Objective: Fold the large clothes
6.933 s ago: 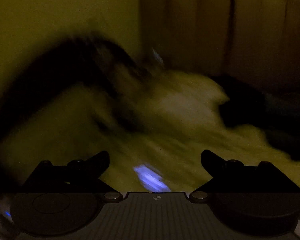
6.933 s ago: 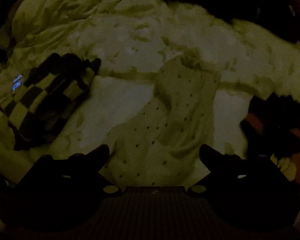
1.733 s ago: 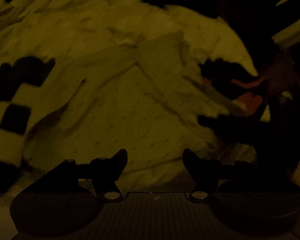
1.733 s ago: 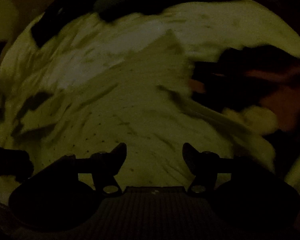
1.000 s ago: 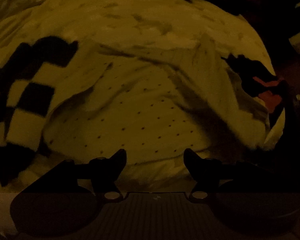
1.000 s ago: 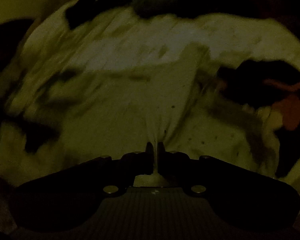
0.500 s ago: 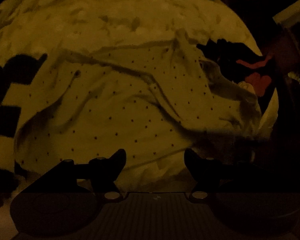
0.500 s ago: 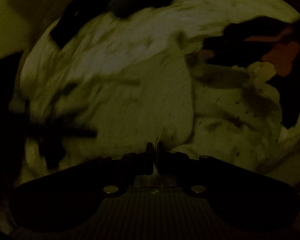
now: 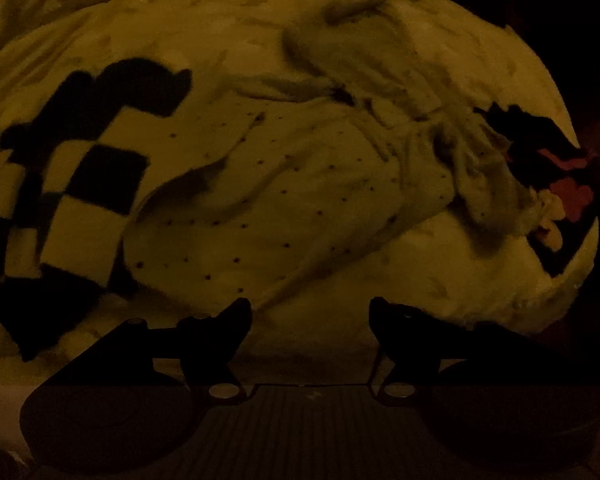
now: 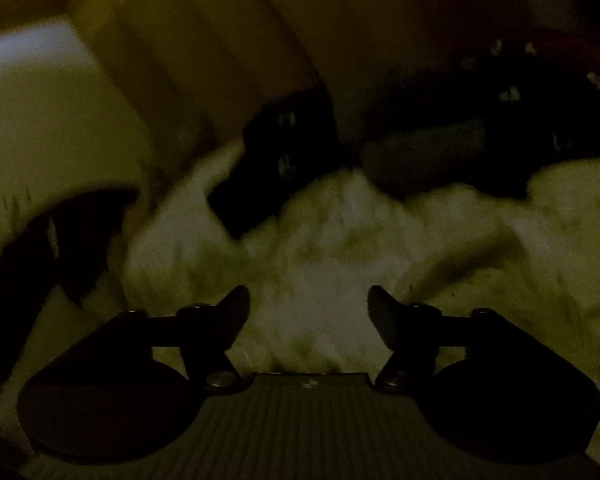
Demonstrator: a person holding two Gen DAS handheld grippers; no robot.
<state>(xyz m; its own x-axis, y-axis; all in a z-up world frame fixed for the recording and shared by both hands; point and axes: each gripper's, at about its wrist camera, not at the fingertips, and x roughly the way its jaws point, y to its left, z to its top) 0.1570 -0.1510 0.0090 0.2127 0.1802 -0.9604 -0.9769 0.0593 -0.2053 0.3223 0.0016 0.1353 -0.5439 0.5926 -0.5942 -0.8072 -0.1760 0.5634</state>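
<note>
— Garment (image 9: 284,200) first: where do we have it?

— In the left wrist view our dotted garment lies on the bed (image 9: 480,280), spread in front of and below our left hand-held gripper (image 9: 310,312). Its near hem curves just beyond the fingertips, so that hand is the closer one.

— And its long axis?

— We judge it runs from near-left to far-right: the broad dotted body sits near and left, and the cloth narrows into a bunched, blurred ridge toward the far right, ending beside a dark item with red patches (image 9: 560,184). Which end is the collar we cannot tell in this light.

— What flanks it on the left?

— A checkered cloth (image 9: 84,184), touching or overlapping the garment's left edge; we cannot say which lies on top.

— Our grippers?

— The left one's jaws stand apart with nothing between them, only bedding behind the gap. The right hand-held gripper (image 10: 308,304) has just been opening; its jaws are apart too and no cloth is pinched. Its view is blurred and aims at the far side of the bed, toward dark shapes (image 10: 440,148) and pale bedding, so the garment is not clearly ahead of it.

— So the coming move?

— In our judgement it turns on the near hem: the left hand can drop onto it, while the right must swing back toward the far-right end.
</note>
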